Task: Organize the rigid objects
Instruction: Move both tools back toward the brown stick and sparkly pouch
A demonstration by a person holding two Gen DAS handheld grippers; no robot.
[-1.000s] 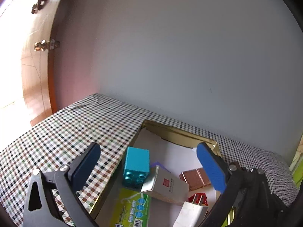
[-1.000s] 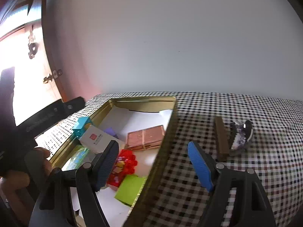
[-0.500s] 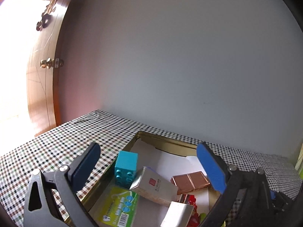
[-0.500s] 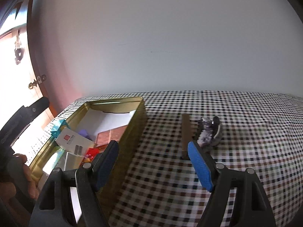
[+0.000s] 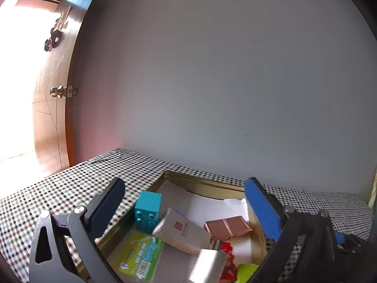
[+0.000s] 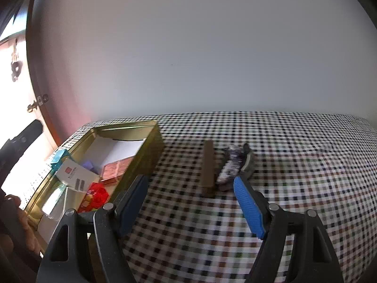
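A gold tin box (image 5: 202, 182) (image 6: 150, 148) stands on the checked tablecloth and holds a teal brick (image 5: 148, 208), a white carton (image 5: 182, 234), a copper bar (image 5: 227, 227), a green packet (image 5: 136, 254) and a red piece (image 6: 96, 195). A brown bar (image 6: 207, 167) and a small dark sneaker (image 6: 236, 165) lie on the cloth right of the tin. My left gripper (image 5: 185, 202) is open and empty above the tin. My right gripper (image 6: 190, 192) is open and empty, just short of the brown bar and sneaker.
The checked tablecloth (image 6: 294, 155) covers the table up to a plain grey wall. A wooden door with a brass knob (image 5: 56, 92) stands at the far left. The hand holding the left gripper shows at the left edge of the right wrist view (image 6: 14, 214).
My right gripper has swung right, from over the tin's edge to in front of the brown bar and sneaker. My left gripper has drawn back slightly and tilted up over the tin.
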